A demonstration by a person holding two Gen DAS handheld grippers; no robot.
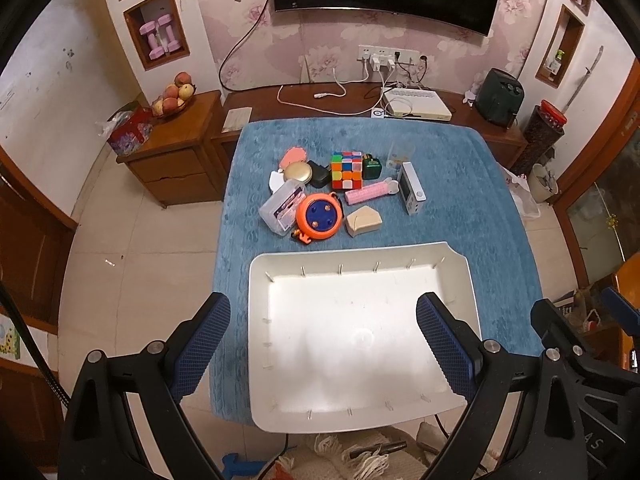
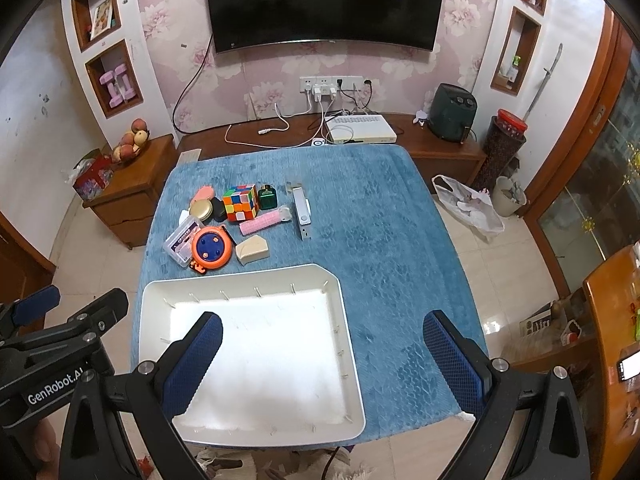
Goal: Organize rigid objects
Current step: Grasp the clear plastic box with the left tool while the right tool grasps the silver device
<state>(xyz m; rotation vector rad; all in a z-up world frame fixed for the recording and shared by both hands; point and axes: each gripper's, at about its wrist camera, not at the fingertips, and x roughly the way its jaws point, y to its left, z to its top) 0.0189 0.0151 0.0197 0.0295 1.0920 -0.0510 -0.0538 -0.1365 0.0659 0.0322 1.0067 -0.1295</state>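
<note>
A shallow white rectangular plastic tray (image 1: 460,280) sits at the near edge of a blue textured cloth (image 1: 460,184) covering a table. Just beyond the tray's far rim lies a cluster of small items: a round orange reel with a blue centre (image 1: 320,214), a multicoloured puzzle cube (image 1: 347,169), a clear plastic box (image 1: 280,208), a beige wedge-shaped block (image 1: 363,221), a pink ridged stick (image 1: 366,192) and a white slim rectangular device (image 1: 412,187). The left gripper (image 1: 323,344) hovers over the tray, jaws spread wide, holding nothing. The right gripper (image 2: 322,360) hovers over the tray's right rim, jaws likewise wide apart.
</note>
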